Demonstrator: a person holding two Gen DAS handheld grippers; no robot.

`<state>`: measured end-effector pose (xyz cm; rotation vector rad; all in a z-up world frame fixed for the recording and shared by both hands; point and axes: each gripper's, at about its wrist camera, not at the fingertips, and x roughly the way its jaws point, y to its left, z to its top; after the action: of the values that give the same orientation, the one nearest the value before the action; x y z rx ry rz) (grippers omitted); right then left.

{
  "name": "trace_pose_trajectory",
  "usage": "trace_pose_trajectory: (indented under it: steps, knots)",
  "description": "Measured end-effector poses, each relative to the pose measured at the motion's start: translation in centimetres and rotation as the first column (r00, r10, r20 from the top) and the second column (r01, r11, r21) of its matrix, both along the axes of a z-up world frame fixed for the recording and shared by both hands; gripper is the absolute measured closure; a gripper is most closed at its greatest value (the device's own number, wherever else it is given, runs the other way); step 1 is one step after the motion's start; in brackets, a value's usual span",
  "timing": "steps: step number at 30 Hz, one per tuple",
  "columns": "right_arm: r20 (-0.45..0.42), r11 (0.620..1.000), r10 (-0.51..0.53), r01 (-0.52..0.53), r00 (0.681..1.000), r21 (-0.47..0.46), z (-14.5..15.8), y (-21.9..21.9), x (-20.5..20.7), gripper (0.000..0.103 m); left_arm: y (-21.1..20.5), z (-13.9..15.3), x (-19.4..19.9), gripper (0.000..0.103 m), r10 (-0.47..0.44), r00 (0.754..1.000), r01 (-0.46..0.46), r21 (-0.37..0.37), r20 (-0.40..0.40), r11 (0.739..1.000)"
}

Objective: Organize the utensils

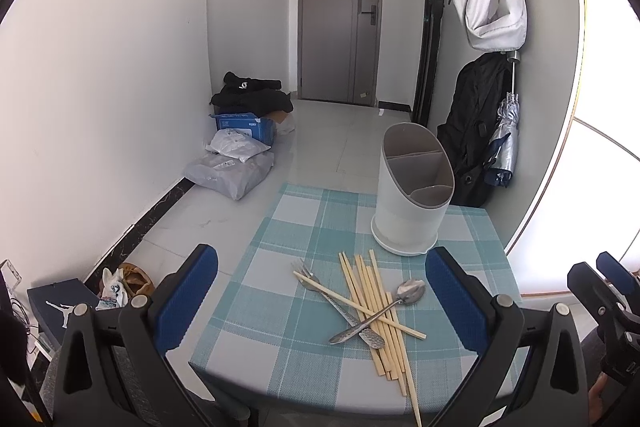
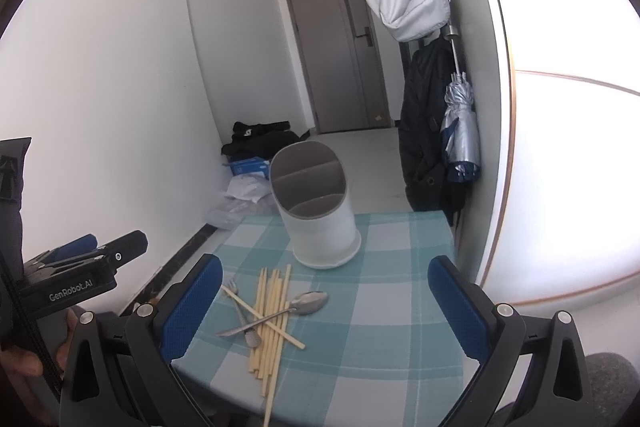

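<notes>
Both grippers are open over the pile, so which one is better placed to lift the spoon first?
Probably the left gripper. In its view the spoon, lying on top of the chopsticks, sits between its open fingers. In the right gripper's view, the pile lies toward its left finger.

Here's the table point(image 1: 280, 359), small, dressed in a teal-and-white checked cloth point(image 1: 304, 227). At its far right side a white utensil holder point(image 1: 408, 215) stands upright, three grey compartments showing. Nearer us, a loose bundle of wooden chopsticks point(image 1: 376, 311) lies on the cloth, one stick thrown diagonally across. A fork point(image 1: 320, 287) and a spoon point(image 1: 400, 297) cross over that pile.
</notes>
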<state>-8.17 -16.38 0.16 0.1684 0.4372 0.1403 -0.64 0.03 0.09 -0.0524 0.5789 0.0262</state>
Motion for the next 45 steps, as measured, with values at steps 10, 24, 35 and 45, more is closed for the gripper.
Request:
trace_pose_trajectory:
  steps: [10,24,35,45]
  knots:
    - [0.014,1.000,0.001,-0.001,1.000,-0.004,0.1,0.0,-0.1,0.000,0.5,-0.1,0.3,0.001,0.016,1.000,-0.016,0.001,-0.008,1.000]
    - [0.028,1.000,0.026,-0.026,0.999,-0.008,0.1,0.2,-0.2,0.000,0.4,-0.1,0.3,0.001,0.011,1.000,-0.011,-0.003,-0.010,1.000]
    - [0.039,0.999,0.039,-0.040,0.998,0.015,0.3,0.0,-0.3,0.000,0.3,-0.1,0.3,0.001,0.014,1.000,-0.014,-0.005,-0.012,1.000]
    - [0.019,0.998,0.059,-0.059,0.998,0.013,-0.1,0.5,0.4,0.000,0.7,-0.4,1.2,0.001,0.019,0.998,-0.019,-0.007,-0.055,1.000]
